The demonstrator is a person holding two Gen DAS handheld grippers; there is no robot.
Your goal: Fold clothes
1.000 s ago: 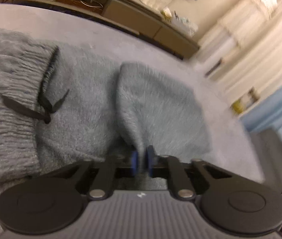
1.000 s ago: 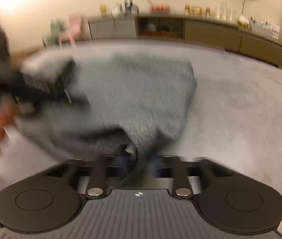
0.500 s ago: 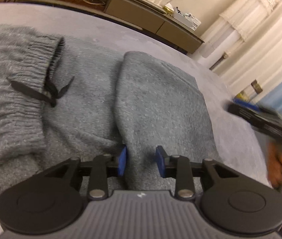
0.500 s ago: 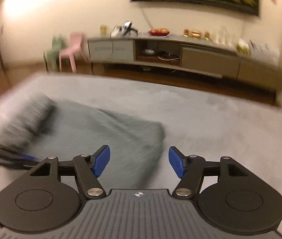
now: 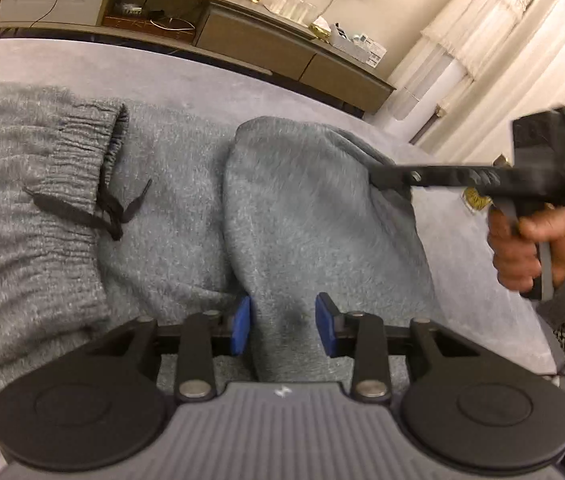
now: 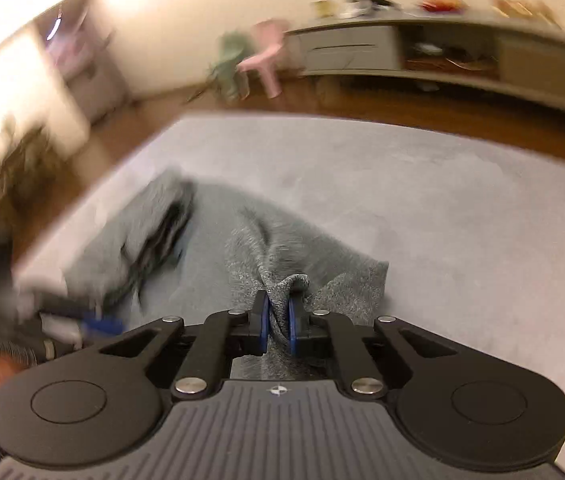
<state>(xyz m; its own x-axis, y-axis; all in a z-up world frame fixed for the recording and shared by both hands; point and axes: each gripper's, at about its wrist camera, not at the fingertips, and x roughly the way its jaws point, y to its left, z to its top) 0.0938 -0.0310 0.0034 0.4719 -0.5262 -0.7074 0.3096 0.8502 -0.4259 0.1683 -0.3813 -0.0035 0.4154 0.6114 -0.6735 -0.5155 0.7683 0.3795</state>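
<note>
Grey sweatpants (image 5: 314, 208) lie on a pale grey padded surface (image 5: 210, 84). The elastic waistband (image 5: 42, 168) with its black drawstring (image 5: 114, 208) sits at the left, and a folded leg lies across the middle. My left gripper (image 5: 283, 330) is open, its blue pads (image 5: 240, 330) on either side of the leg's near fold. A hand (image 5: 530, 248) holds my right gripper (image 5: 378, 178) at the leg's far right edge. In the right wrist view that gripper (image 6: 278, 320) is shut on a bunched ridge of the sweatpants (image 6: 334, 276).
A long low cabinet (image 5: 242, 40) with small items runs along the far wall, with curtains (image 5: 482, 40) to its right. Wooden floor (image 6: 402, 112) borders the surface, and a pink chair (image 6: 266, 52) stands beyond. Bare surface (image 6: 462, 220) spreads right of the pants.
My left gripper let go of the leg fold and now stands open. My right gripper let go, swung across open, and has now shut on the leg's far edge.
</note>
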